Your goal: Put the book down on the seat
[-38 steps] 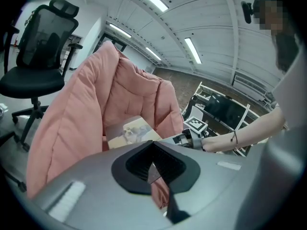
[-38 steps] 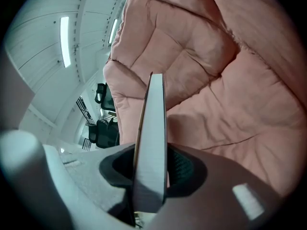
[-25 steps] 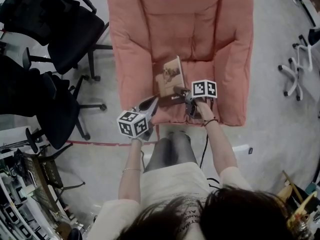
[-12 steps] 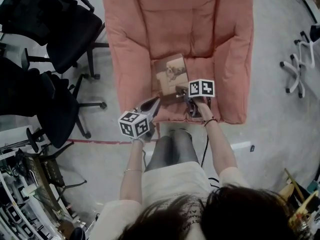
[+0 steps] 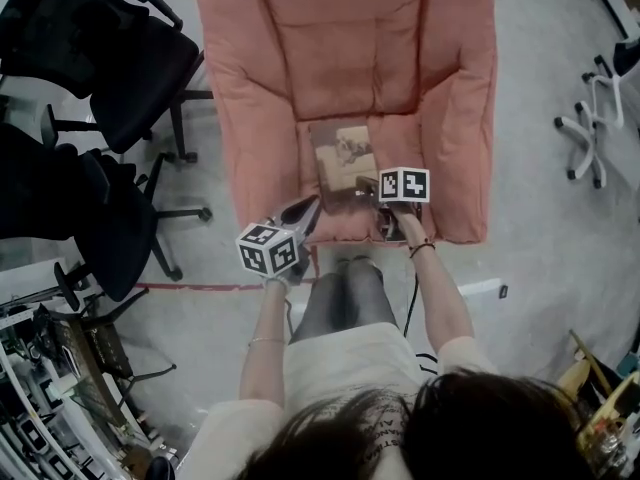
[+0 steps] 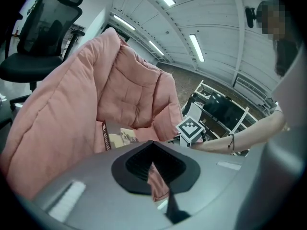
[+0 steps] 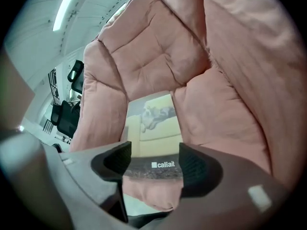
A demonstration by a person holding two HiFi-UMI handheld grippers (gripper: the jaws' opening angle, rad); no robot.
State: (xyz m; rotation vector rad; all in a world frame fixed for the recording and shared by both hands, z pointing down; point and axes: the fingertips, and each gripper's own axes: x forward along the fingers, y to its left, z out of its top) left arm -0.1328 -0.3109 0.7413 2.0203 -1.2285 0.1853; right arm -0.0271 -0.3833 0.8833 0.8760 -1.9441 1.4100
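The book (image 5: 345, 158), pale yellow with a dog picture on its cover, lies flat on the seat of the pink cushioned armchair (image 5: 340, 38). It also shows in the right gripper view (image 7: 153, 119) and the left gripper view (image 6: 117, 137). My right gripper (image 5: 368, 193) sits at the book's near end. Its jaws are opening wide, and the book's dark lower band shows between them (image 7: 151, 159) without the pads pressing on it. My left gripper (image 5: 308, 208) is shut and empty (image 6: 153, 164), hovering at the seat's front left corner.
Two black office chairs (image 5: 130, 58) (image 5: 90, 218) stand on the left of the armchair. A white chair base (image 5: 590, 138) is on the floor at the right. The person's legs (image 5: 340, 298) are right before the seat's front edge. A red tape line (image 5: 200, 288) runs across the floor.
The book has gone from tilted up in the right gripper to lying flat on the seat. The right jaws have spread apart. The left gripper has stayed put.
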